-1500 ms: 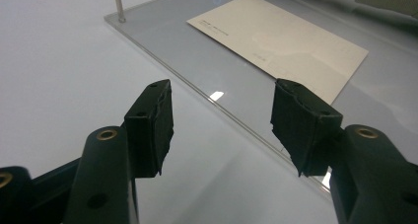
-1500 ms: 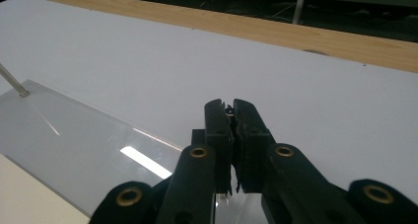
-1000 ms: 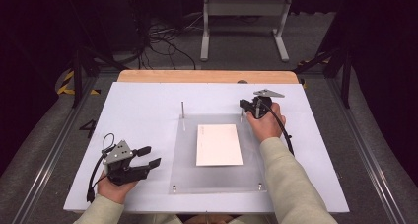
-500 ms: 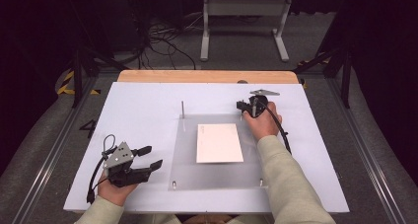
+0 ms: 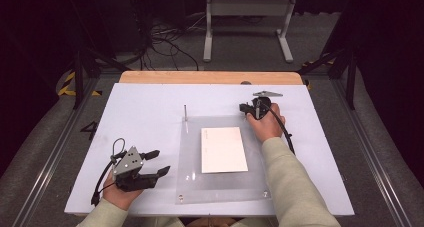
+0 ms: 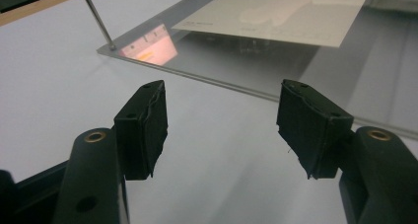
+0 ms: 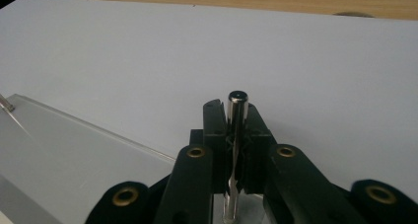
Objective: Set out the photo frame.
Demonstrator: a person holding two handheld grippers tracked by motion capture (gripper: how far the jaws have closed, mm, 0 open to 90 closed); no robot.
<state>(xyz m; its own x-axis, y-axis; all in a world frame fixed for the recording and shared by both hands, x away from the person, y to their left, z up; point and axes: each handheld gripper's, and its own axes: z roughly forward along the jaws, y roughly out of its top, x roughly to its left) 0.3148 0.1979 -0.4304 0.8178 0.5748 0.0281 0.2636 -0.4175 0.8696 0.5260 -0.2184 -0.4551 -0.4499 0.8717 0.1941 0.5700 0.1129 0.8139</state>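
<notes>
Left claw (image 5: 159, 163), near edge of table (image 5: 145, 107), left of the clear plate (image 5: 192, 179): jaws spread wide, holding nothing. White card (image 5: 223, 149) lies on the plate. Right claw (image 7: 235, 150), at the plate's far right corner, is clamped on an upright metal pin (image 7: 235, 130). A second pin (image 5: 185, 113) stands at the plate's far left corner.

Your table top (image 5: 145, 112) is a matt white sheet, with a strip of light wood (image 5: 210, 77) along its upper edge. In the middle lies a clear plastic plate (image 5: 192, 172), glossy, it reflects light. On it you see a matt white paper (image 5: 223, 149). Your right gripper (image 7: 235, 135) clamps a polished metal pin (image 7: 235, 130). The pads (image 6: 148, 123) of your left gripper (image 6: 226, 125) look like rough black rubber.
</notes>
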